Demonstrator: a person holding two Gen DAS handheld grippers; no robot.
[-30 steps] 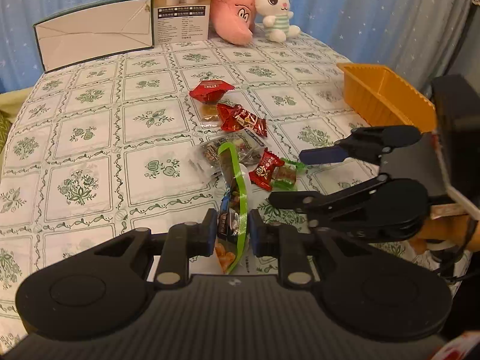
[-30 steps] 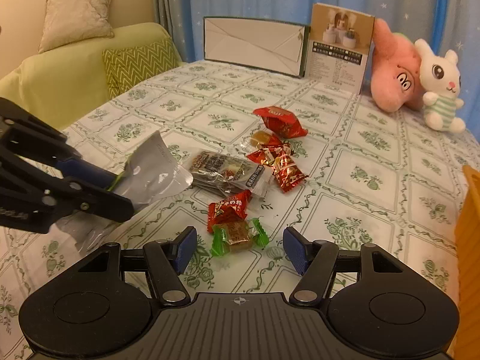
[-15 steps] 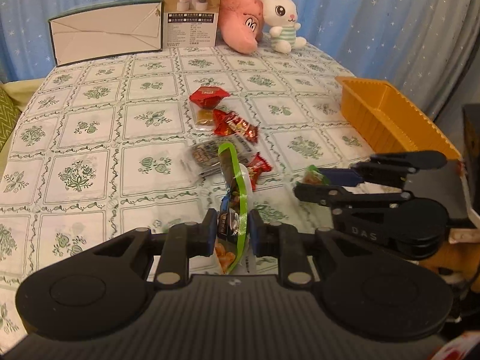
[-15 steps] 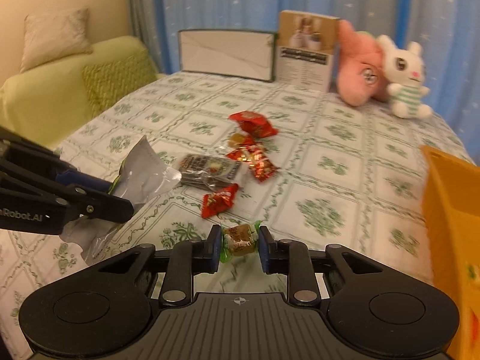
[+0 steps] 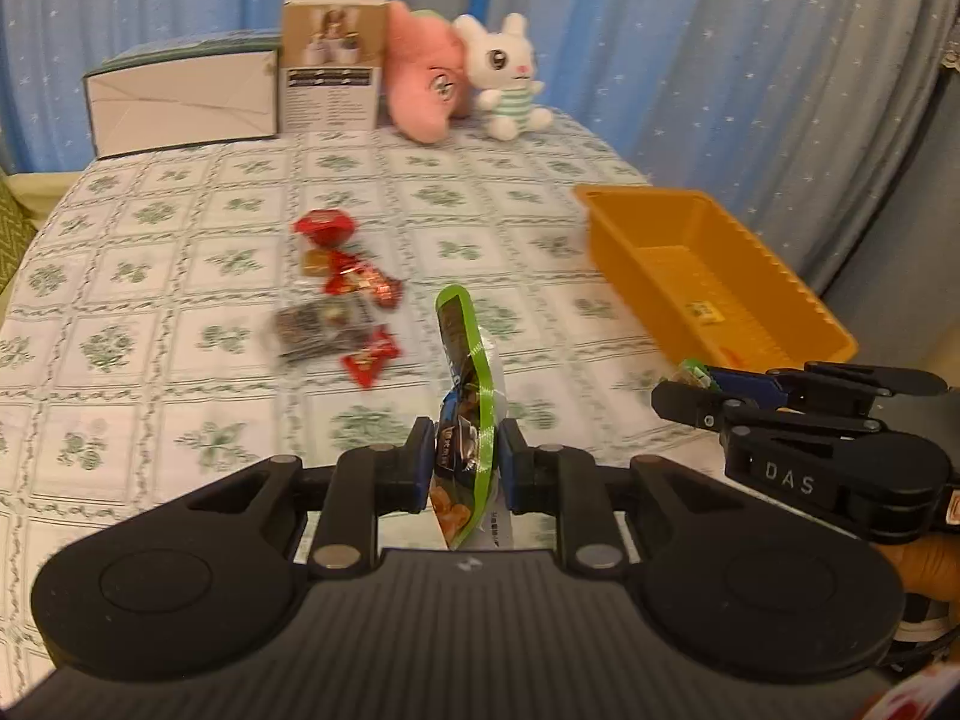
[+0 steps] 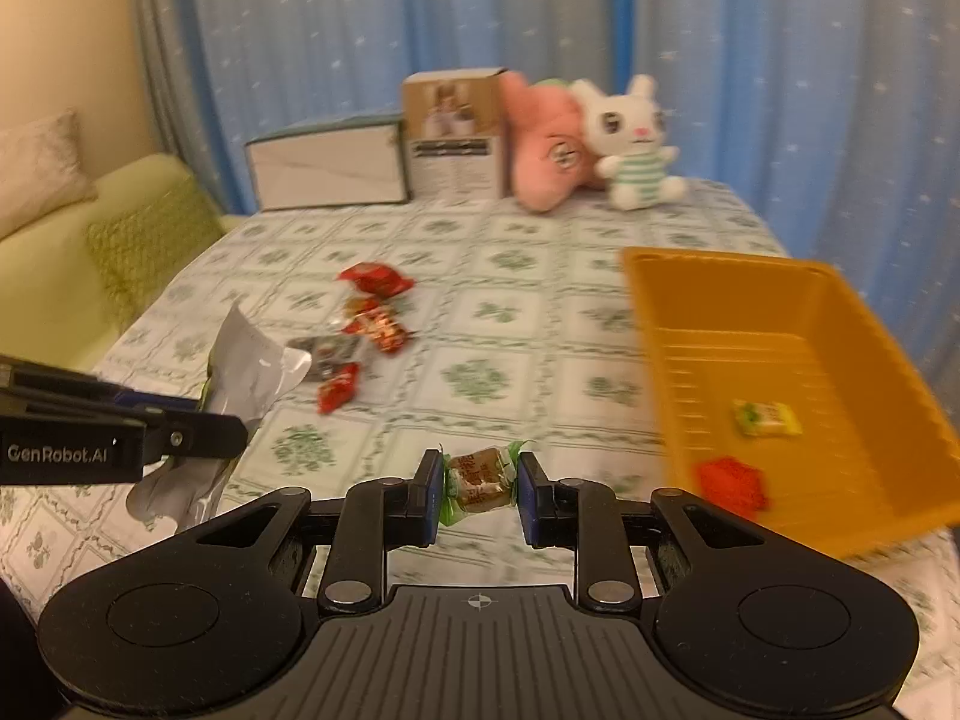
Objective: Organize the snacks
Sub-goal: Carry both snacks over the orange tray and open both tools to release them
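Note:
My left gripper is shut on a green-edged snack pouch, which stands upright between the pads above the table. The right wrist view shows that pouch's silver back at the left gripper's tip. My right gripper is shut on a brown candy in a green-ended wrapper, held above the tablecloth just left of the orange tray. In the left wrist view the right gripper hovers by the tray's near end. Several red packets and a dark packet lie mid-table.
The tray holds a yellow-green packet and a red one. At the far edge stand a white box, a brown carton, a pink plush and a white bunny. A green sofa is at the left.
My right gripper closed on the green-wrapped candy, lifted it off the table and carried it right toward the tray. My left gripper rose and shifted right with the pouch still held.

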